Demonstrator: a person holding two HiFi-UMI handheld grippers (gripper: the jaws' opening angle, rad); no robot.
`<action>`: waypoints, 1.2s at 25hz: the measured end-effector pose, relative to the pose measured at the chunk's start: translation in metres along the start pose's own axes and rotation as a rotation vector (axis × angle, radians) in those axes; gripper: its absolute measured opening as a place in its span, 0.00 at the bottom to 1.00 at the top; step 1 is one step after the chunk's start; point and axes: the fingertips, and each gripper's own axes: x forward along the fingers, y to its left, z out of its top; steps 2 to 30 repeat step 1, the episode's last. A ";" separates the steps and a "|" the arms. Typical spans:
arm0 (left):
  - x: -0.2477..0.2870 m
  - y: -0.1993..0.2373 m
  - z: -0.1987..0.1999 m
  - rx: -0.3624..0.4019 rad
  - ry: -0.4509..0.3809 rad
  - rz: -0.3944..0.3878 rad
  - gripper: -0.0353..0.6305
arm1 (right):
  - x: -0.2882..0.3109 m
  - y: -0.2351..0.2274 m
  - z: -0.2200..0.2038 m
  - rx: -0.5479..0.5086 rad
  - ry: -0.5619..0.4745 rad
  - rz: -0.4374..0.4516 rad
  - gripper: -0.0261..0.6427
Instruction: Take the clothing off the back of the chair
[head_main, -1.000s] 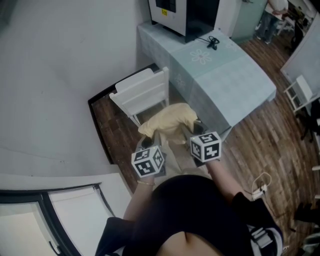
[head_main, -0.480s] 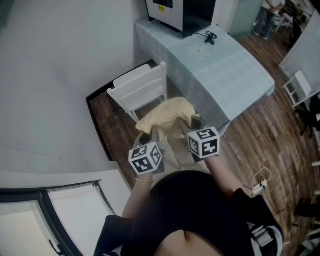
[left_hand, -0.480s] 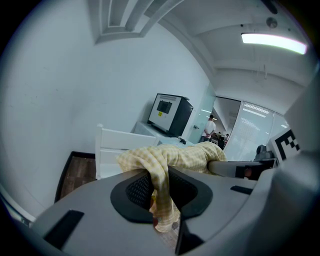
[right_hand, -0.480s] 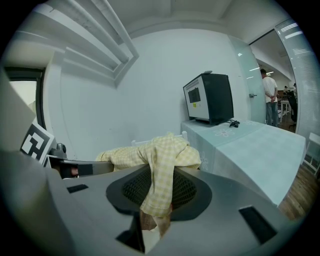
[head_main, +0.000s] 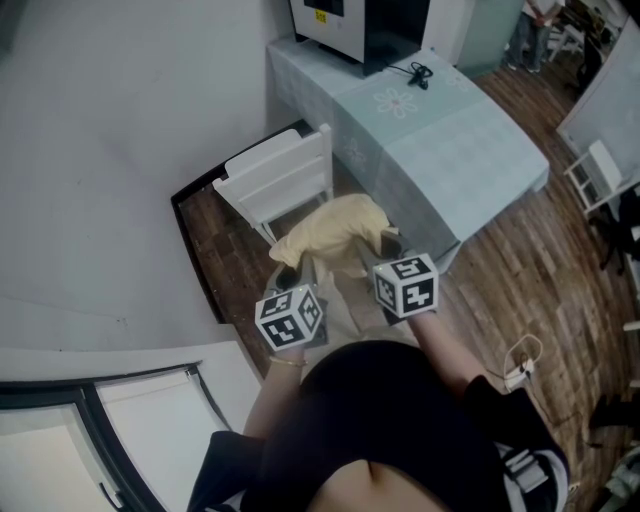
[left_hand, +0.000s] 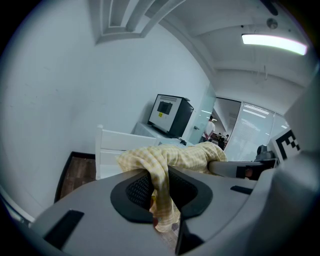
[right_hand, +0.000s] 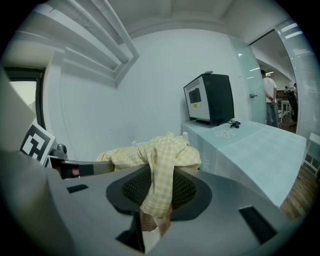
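Observation:
A pale yellow checked garment (head_main: 333, 228) hangs between my two grippers, held in the air in front of the white chair (head_main: 278, 180). My left gripper (head_main: 290, 278) is shut on one end of it; in the left gripper view the cloth (left_hand: 162, 172) runs down between the dark pads. My right gripper (head_main: 390, 245) is shut on the other end, and in the right gripper view the fabric (right_hand: 161, 175) drapes over and between its jaws. The chair's back shows bare white slats (left_hand: 116, 150).
A table with a pale blue cloth (head_main: 440, 140) stands to the right of the chair, with a dark boxy machine (head_main: 365, 25) at its far end. A grey wall (head_main: 110, 150) is at the left. Wood floor (head_main: 540, 290) lies at the right, with a person far off (head_main: 535, 20).
The view has shifted slightly; both grippers and the garment sit a little lower-left in the picture. The grip on the cloth is unchanged.

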 end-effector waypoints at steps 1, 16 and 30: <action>0.000 0.001 0.000 -0.002 -0.001 0.002 0.14 | 0.001 0.001 0.000 -0.001 -0.001 0.001 0.19; 0.000 0.001 0.000 -0.002 -0.001 0.002 0.14 | 0.001 0.001 0.000 -0.001 -0.001 0.001 0.19; 0.000 0.001 0.000 -0.002 -0.001 0.002 0.14 | 0.001 0.001 0.000 -0.001 -0.001 0.001 0.19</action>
